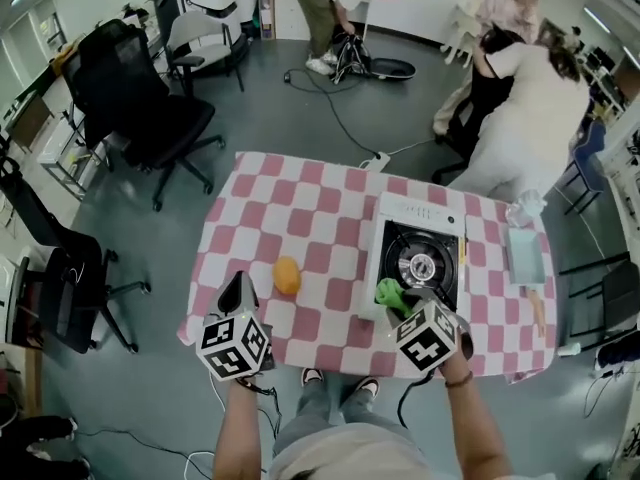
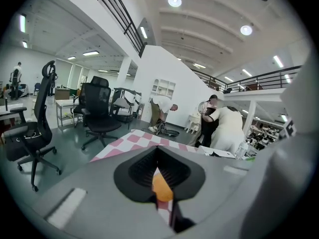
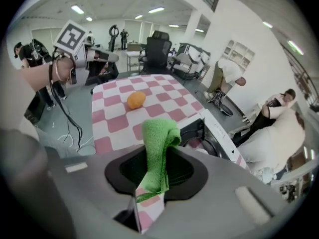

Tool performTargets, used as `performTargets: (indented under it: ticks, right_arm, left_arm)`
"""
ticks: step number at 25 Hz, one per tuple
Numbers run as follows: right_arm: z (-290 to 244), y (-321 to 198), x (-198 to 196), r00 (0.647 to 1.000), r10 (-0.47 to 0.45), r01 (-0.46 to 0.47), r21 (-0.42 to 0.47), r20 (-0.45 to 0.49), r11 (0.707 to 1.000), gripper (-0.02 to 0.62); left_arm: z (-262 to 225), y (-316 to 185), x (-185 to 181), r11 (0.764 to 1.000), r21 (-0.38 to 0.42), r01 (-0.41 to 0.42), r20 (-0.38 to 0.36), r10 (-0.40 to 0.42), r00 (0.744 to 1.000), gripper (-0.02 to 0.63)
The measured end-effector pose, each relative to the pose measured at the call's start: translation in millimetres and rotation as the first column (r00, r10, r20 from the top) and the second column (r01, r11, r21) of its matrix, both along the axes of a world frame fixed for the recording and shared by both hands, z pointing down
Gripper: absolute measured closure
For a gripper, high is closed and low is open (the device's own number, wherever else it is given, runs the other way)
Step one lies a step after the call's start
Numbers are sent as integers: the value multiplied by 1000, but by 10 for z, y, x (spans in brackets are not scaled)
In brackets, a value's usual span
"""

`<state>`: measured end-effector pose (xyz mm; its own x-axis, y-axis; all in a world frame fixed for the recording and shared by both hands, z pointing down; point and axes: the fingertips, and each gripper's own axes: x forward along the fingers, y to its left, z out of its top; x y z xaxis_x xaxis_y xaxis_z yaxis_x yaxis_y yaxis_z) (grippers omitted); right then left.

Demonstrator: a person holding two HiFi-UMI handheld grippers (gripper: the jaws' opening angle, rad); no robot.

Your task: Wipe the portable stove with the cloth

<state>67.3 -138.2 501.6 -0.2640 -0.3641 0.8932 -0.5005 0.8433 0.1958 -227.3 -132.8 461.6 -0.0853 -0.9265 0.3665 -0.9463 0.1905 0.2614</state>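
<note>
The white portable stove (image 1: 420, 253) with its black burner sits on the right half of the pink-and-white checked table (image 1: 300, 218). My right gripper (image 1: 408, 303) hovers over the stove's near left corner, shut on a green cloth (image 1: 390, 293). In the right gripper view the cloth (image 3: 158, 151) stands up folded between the jaws of that gripper (image 3: 154, 183), with the stove (image 3: 212, 133) just beyond. My left gripper (image 1: 238, 293) is above the table's near left part, jaws together and holding nothing. Through its slit (image 2: 160, 183) an orange fruit (image 2: 162, 187) shows.
The orange fruit (image 1: 287, 275) lies mid-table, left of the stove. A pale blue tray (image 1: 525, 256) and a clear plastic item (image 1: 525, 208) sit at the table's right edge. Office chairs (image 1: 150, 108) stand at the left. Several people (image 1: 530, 108) are beyond the far side.
</note>
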Motion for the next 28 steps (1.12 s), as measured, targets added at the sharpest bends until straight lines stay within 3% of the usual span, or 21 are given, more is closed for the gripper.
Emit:
performTargets:
  ticks: [5,9,11,15,18,20,22,24,28]
  right_arm:
    - [-584,-255,516,966,144,-176,138,217,975,505]
    - [-1052,-384,1196,889,241,-352,244,390,904,505]
    - [-1241,-427,1597,832,284,-461,311,476,831,505]
    - [-1499,-375,2324,716,345,-659,426,607,620,505]
    - [-1602,-200,2765,618,357,-768,440,701,466,505]
    - [-1587,-78,2992,542,365,-828,406,757,387,505]
    - [-1542,19,3168,475,376,-871,363,795,332,505]
    - [-1494,86,3302,434,393,-894,333,811,301,505]
    - [-1455,174,3432,419,418,-903,321,806,286,505]
  left_arm:
    - [-380,-279,428,995,56,-82,53,79,996,604]
    - [-667,-445,853,986,95,-138,94,130,987,604]
    - [-784,-528,1056,980,115,-163,114,150,982,604]
    - [-992,-710,1372,965,159,-208,148,185,971,604]
    - [-1036,-757,1625,956,172,-238,161,211,964,604]
    - [-1026,-777,1790,949,175,-263,167,234,958,606]
    - [-1017,-799,1939,941,179,-287,172,258,951,604]
    - [-1011,-815,2065,934,181,-309,177,278,944,605]
    - [-993,-803,2203,924,178,-337,179,306,935,604]
